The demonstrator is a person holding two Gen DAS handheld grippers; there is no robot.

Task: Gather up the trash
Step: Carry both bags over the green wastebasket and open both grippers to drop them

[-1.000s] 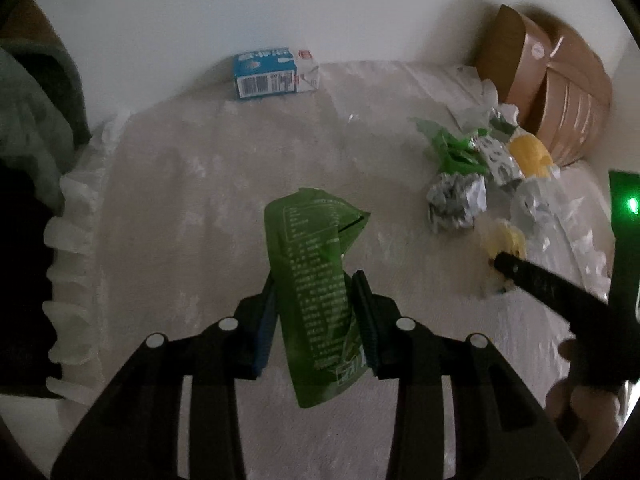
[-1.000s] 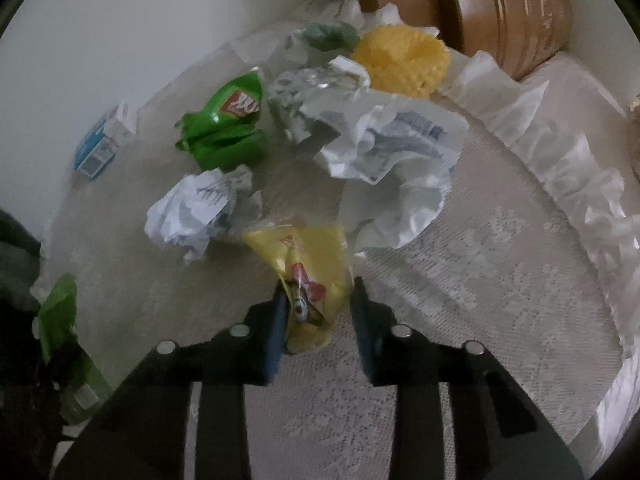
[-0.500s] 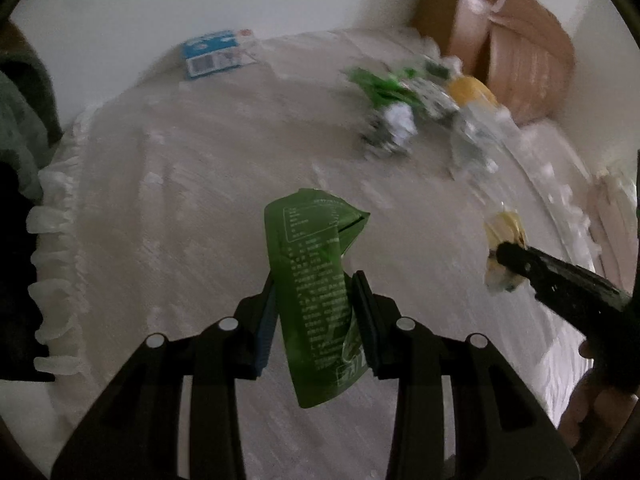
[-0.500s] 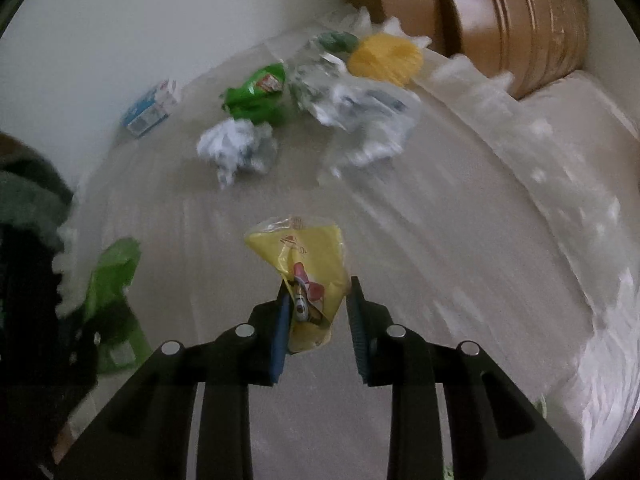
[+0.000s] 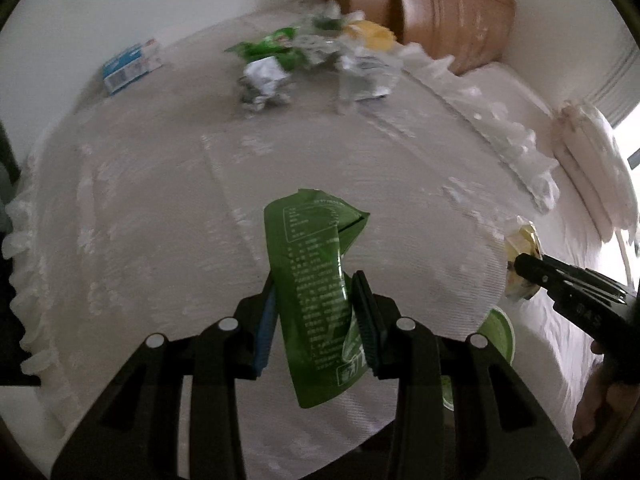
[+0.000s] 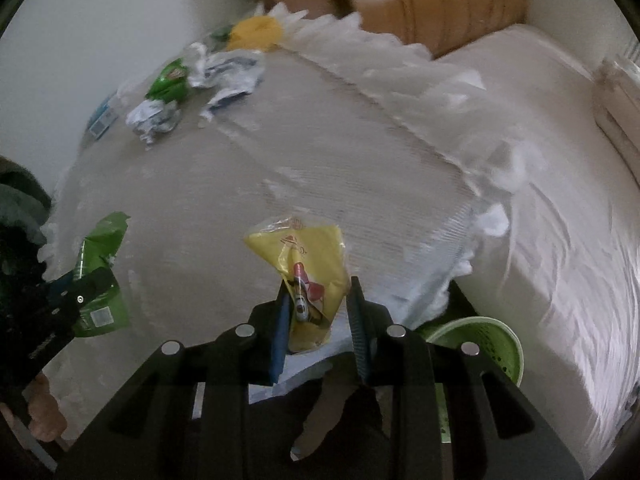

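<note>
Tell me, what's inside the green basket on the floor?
The green basket shows only a bit of perforated inner wall. The right hand-held gripper covers the rest, so its contents are hidden.

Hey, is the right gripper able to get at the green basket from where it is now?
Probably yes. The right gripper, shut on the yellow wrapper, hangs near the green basket, which sits low beside the table edge with its mouth open and nothing over it.

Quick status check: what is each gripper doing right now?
Left gripper: shut on the green wrapper.
Right gripper: shut on the yellow wrapper.
</note>
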